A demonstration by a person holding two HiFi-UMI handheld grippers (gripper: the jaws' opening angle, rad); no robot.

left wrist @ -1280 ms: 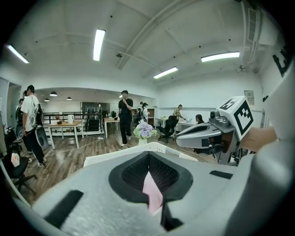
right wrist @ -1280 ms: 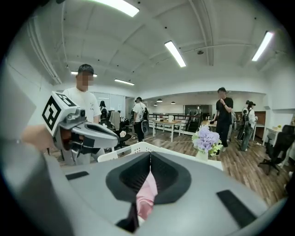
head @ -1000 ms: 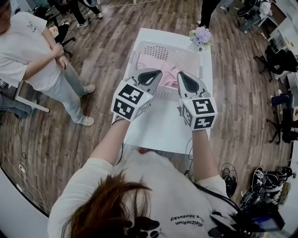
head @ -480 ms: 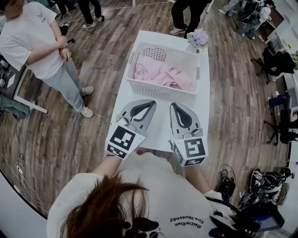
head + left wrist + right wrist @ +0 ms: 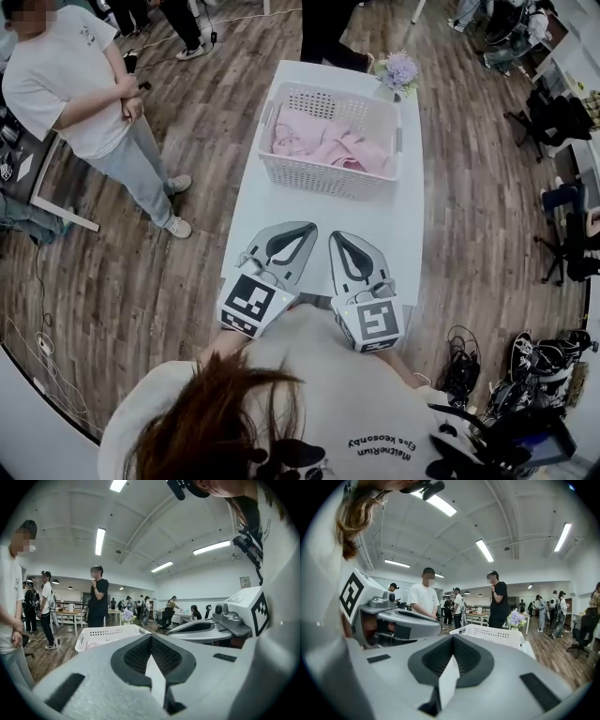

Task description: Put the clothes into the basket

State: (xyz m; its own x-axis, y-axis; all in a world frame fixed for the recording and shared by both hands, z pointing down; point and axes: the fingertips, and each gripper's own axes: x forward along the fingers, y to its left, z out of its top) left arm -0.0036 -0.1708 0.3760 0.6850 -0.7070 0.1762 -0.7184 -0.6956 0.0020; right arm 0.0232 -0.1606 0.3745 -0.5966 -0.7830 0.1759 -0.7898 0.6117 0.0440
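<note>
A white slatted basket (image 5: 328, 178) stands on the far half of the white table (image 5: 281, 211), with pink clothes (image 5: 328, 142) lying inside it. My left gripper (image 5: 307, 228) and right gripper (image 5: 335, 236) hover side by side over the near end of the table, well short of the basket. Both are shut with nothing between the jaws. In the left gripper view the shut jaws (image 5: 151, 638) point toward the basket (image 5: 108, 633), with the right gripper (image 5: 201, 629) beside them. The right gripper view shows its shut jaws (image 5: 453, 638), the basket (image 5: 492, 633) and the left gripper (image 5: 401, 620).
A purple flower bunch (image 5: 400, 70) sits at the table's far right corner. A person in a white shirt (image 5: 66, 89) stands left of the table and another in dark clothes (image 5: 328, 28) at its far end. Office chairs (image 5: 562, 122) stand to the right.
Both grippers have drawn back from over the basket to the near end of the table, staying shut. The pink clothes stay in the basket.
</note>
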